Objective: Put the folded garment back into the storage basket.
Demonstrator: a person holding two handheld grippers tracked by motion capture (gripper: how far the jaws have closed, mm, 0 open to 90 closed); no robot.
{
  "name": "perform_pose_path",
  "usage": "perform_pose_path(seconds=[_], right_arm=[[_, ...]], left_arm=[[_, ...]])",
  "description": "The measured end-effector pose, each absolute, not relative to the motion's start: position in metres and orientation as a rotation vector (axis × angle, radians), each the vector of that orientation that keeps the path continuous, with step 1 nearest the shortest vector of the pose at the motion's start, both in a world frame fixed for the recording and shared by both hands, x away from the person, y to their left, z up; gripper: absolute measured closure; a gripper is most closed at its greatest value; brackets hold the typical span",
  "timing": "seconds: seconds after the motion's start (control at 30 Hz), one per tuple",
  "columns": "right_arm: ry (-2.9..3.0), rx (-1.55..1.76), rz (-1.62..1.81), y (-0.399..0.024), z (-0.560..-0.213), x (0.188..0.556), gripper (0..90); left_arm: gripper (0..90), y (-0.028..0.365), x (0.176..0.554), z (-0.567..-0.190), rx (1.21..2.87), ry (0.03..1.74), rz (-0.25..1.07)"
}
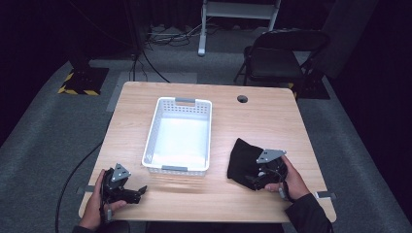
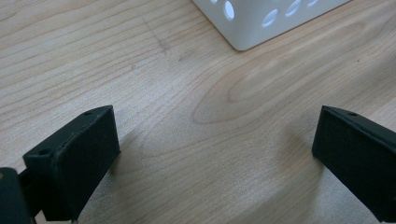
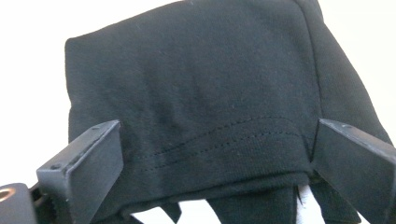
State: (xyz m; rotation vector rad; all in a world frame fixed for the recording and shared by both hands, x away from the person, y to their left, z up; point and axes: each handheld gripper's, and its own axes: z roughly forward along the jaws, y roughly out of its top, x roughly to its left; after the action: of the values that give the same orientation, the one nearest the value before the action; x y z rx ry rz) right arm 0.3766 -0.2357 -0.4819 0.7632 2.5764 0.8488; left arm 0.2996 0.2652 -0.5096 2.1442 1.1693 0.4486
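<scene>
Right gripper (image 1: pixel 256 180) sits at the near edge of the folded black garment (image 1: pixel 243 160), its jaws spread wide to either side of the stitched hem (image 3: pixel 224 140) and closed on nothing. That garment lies flat on the wooden table (image 1: pixel 272 121), just right of the white basket (image 1: pixel 179 136), which holds nothing. So the work looks barely begun: the cloth is not yet gripped or lifted, and moving it into the basket seems to be what remains. Left gripper (image 1: pixel 127 193) rests near the basket's front corner, jaws likewise spread over bare wood.
</scene>
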Motion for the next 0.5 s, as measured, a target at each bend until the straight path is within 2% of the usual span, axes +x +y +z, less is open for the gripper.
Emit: perform_pose_path(seconds=[0.5], right_arm=[[2.658,0.865,0.923,-0.241,-0.495,0.389,2.8]], left_arm=[[0.6,0.265,0.299,-0.510,2.144,1.171,0.449]])
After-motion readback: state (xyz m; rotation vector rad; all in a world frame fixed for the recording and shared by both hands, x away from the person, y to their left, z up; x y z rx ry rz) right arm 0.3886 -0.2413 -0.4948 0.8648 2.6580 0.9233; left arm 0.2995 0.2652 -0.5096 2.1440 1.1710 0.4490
